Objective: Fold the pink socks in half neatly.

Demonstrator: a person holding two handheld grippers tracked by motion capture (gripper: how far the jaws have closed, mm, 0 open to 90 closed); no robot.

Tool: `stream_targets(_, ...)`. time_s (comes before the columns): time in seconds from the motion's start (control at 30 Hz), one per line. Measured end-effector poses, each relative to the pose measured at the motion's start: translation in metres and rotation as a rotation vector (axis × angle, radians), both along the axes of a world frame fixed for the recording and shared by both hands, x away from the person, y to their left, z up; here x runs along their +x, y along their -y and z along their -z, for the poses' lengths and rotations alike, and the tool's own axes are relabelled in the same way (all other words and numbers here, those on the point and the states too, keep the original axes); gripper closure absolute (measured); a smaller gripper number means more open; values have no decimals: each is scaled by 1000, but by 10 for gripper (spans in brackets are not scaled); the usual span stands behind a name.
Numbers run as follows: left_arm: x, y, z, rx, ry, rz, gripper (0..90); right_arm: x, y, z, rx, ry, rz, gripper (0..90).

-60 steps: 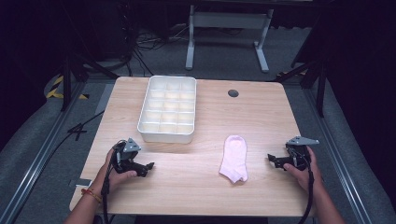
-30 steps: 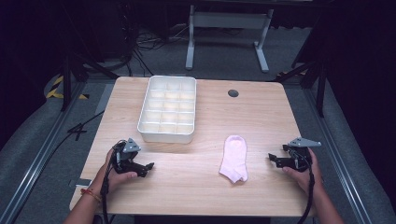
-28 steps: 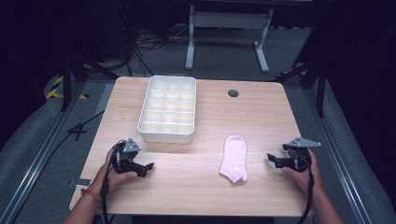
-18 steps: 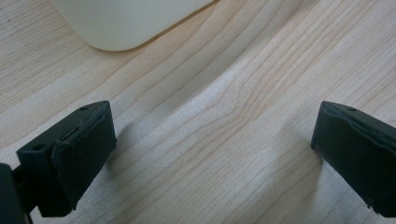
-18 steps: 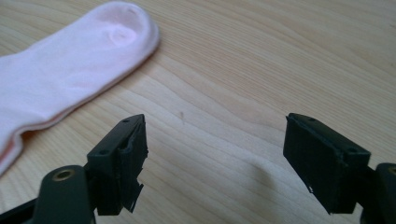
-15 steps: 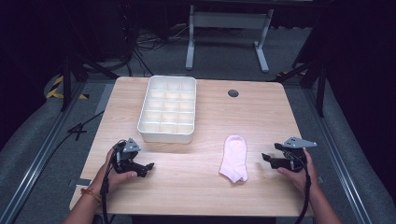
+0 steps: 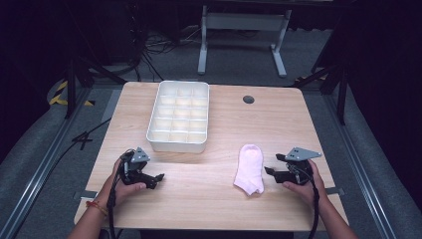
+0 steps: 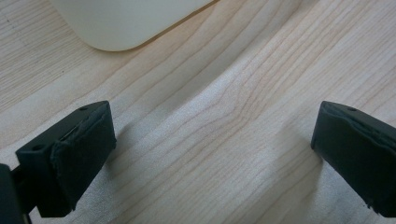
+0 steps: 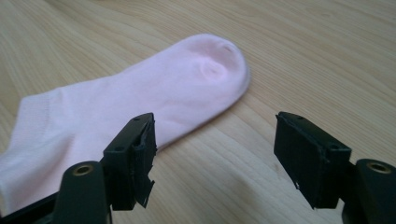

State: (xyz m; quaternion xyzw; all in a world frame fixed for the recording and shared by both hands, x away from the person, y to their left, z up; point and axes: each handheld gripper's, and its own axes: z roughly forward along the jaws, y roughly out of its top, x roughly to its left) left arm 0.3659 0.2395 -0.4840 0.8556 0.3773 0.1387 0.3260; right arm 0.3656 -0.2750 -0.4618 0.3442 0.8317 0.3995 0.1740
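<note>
- Two grippers are working over one worktop (image 7: 214,199), and little of the job is looking done so far.
- At lower left of the high view, the left gripper (image 7: 158,177) is resting released on bare wood, its jaws standing wide apart with nothing between them; the white divided tray (image 7: 178,144) is sitting just above it, every compartment looking empty.
- Right of centre, the pink sock (image 7: 250,168) is lying flat and ungrasped on the worktop.
- At lower right, the right gripper (image 7: 267,171) is nearing the sock's right edge; its jaws have just been closing, yet nothing is lying between them.
- Grasping, lifting and probably placing the sock in the tray are all remaining.
</note>
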Motion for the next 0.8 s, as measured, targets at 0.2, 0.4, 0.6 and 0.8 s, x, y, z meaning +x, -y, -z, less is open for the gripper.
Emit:
stream_targets(0.2,0,0,0,0,0,0,1,-7,-20,2,-14,-7,-80,341)
stream_targets(0.4,0,0,0,0,0,0,1,-13,-35,6,-31,-20,-146,336)
stream_targets(0.6,0,0,0,0,0,0,1,-16,-44,12,-67,-35,-178,320)
stream_targets(0.8,0,0,0,0,0,0,1,-16,-48,15,-74,-51,-194,294)
